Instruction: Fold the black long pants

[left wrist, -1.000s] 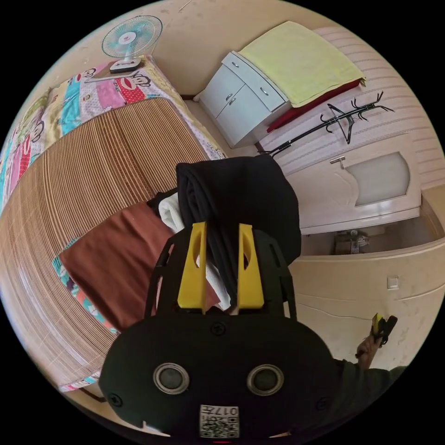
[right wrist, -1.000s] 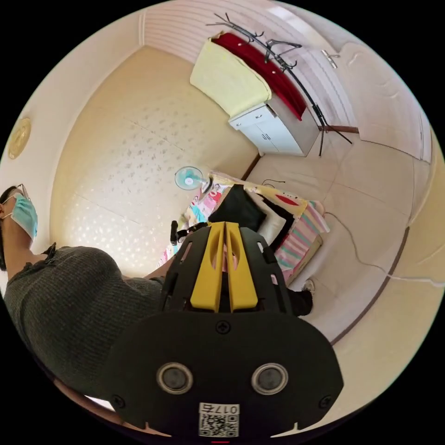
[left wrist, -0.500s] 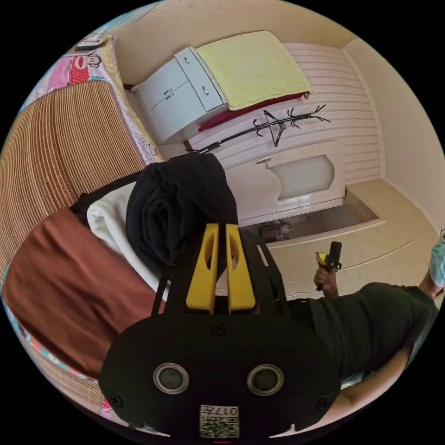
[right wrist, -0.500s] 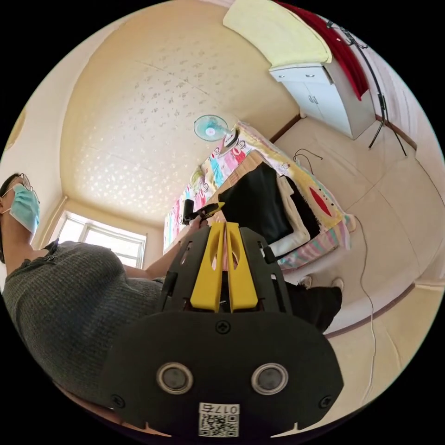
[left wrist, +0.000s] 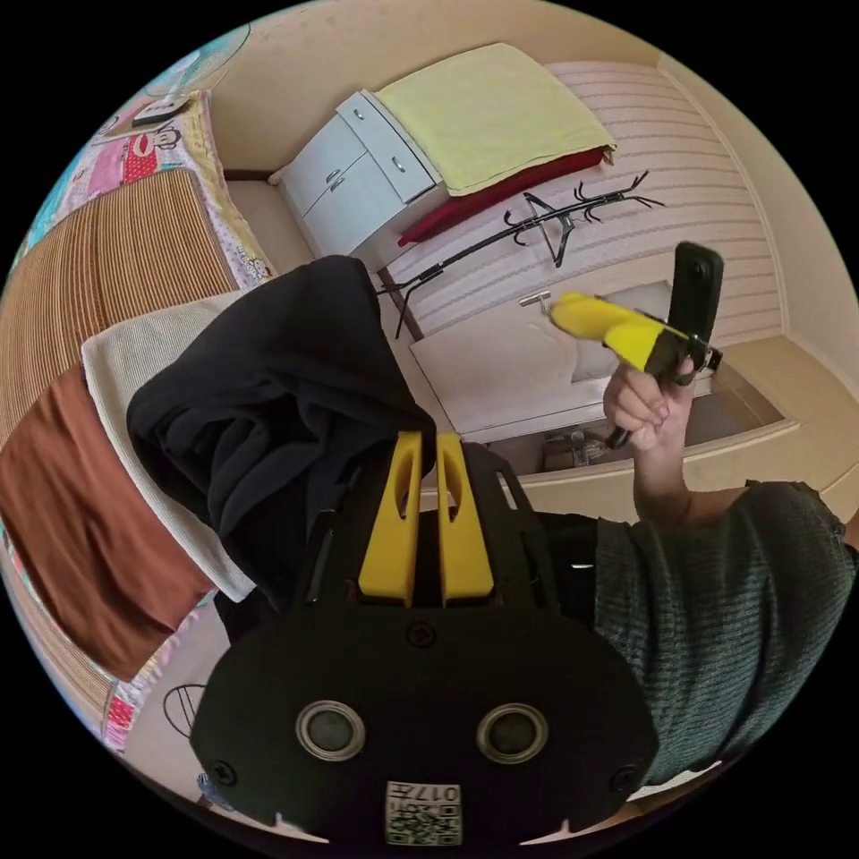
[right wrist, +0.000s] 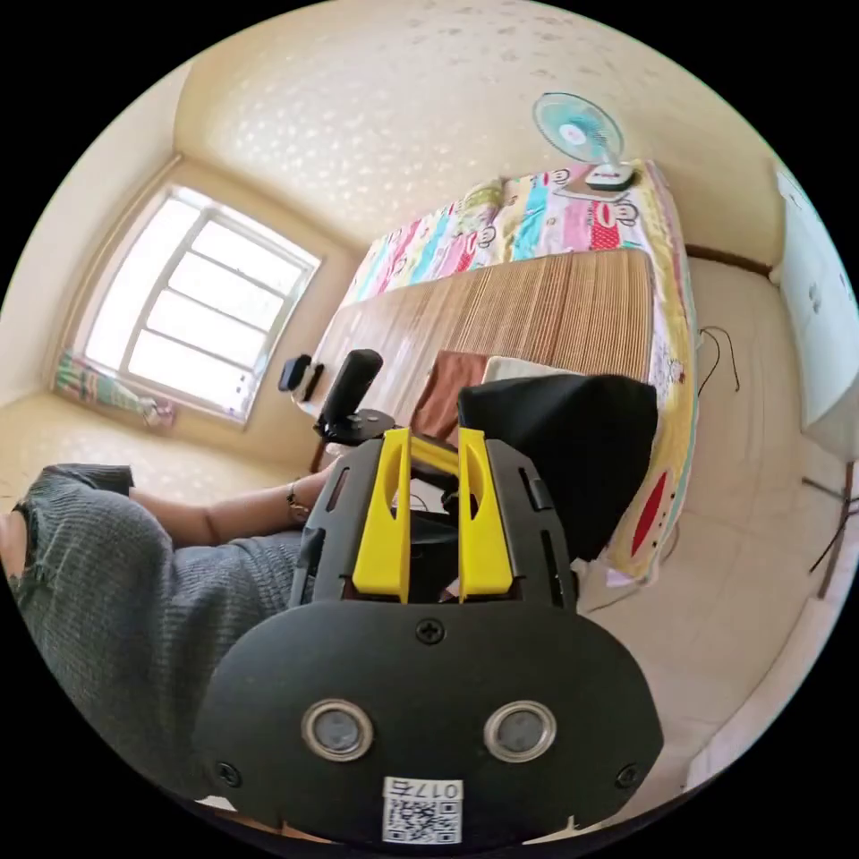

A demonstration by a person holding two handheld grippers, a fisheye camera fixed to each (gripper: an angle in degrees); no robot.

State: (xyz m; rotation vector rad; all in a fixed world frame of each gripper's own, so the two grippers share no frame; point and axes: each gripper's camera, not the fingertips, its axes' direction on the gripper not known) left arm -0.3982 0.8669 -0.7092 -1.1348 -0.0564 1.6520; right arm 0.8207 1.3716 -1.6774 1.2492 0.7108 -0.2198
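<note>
Black pants (left wrist: pixel 268 403) bunched at the bed (right wrist: pixel 537 304) edge.
The pants are heaped on a cream garment (left wrist: pixel 134 358) beside a brown one (left wrist: pixel 63 501). The left gripper (left wrist: pixel 420 452) is seen closed, empty; the right gripper (right wrist: pixel 434 456) is held parted, gripping nothing.

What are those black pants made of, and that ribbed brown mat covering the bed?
The black pants look like soft, matte knit or fleece: they bunch in thick rounded folds without shine. The mat seems to be bamboo or reed slats, judging by its fine parallel ribs and warm tan colour, though woven straw is possible.
</note>
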